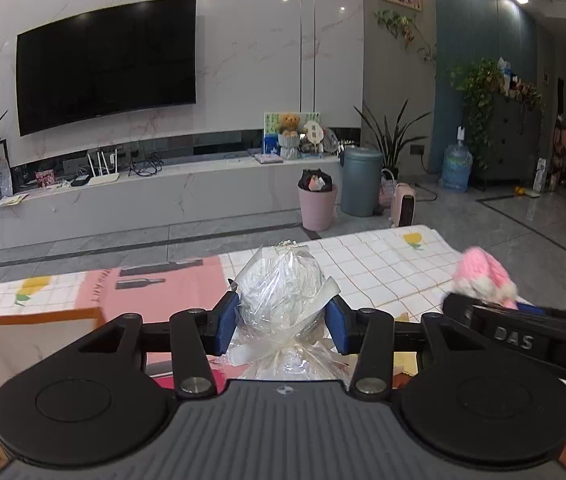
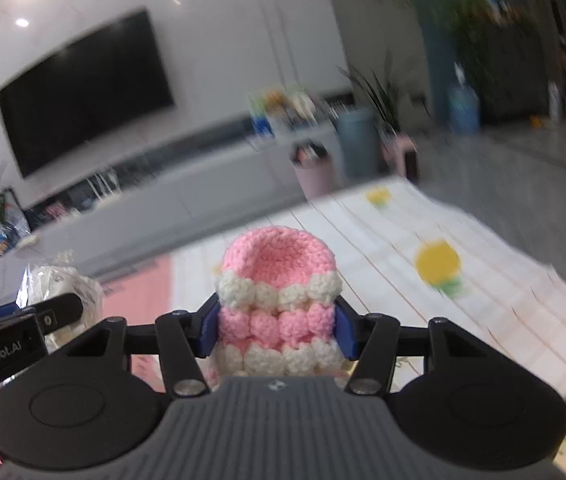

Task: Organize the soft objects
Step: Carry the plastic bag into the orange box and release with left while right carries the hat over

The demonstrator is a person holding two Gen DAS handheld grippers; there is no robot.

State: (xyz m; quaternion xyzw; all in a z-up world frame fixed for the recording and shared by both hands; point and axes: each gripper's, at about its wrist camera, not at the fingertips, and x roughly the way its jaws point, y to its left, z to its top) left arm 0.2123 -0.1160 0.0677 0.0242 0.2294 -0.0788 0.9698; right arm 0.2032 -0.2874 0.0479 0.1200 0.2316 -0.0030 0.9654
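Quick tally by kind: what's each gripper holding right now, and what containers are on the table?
Cellophane-wrapped bundle, in left gripper: 1
Pink-and-white crochet piece, in right gripper: 1
Orange-rimmed box on table: 1
Total: 3

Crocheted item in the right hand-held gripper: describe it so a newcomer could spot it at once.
Above the checked tablecloth with yellow fruit prints, look at the right hand-held gripper. Clamped between its blue pads sits a pink and white crocheted yarn piece with bobbly rows and a cupped pink top. The left hand-held gripper holds a clear cellophane-wrapped white bundle instead.
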